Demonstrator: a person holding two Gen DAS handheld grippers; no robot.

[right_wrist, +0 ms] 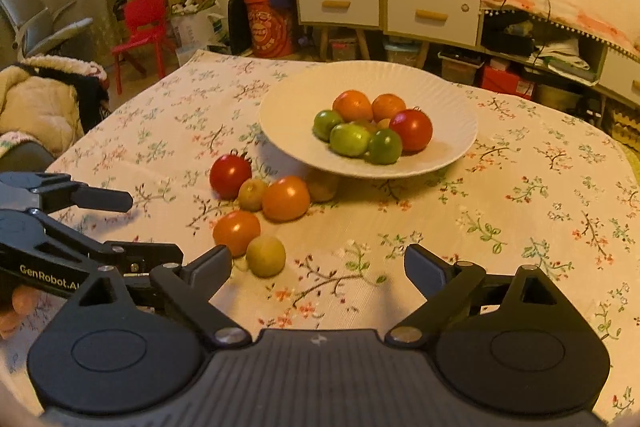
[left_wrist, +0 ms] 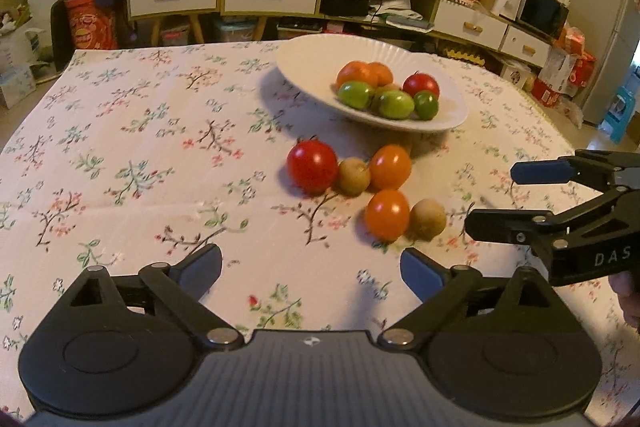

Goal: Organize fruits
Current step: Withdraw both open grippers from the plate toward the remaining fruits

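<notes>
Both grippers, left gripper and right gripper, are hanging with fingers spread, empty; loose fruits are waiting beside the white plate, so I'm lining up a pickup.

Plate sits far on the table, fruit piled in it; loose fruits lie clustered just near-left of it.
</notes>
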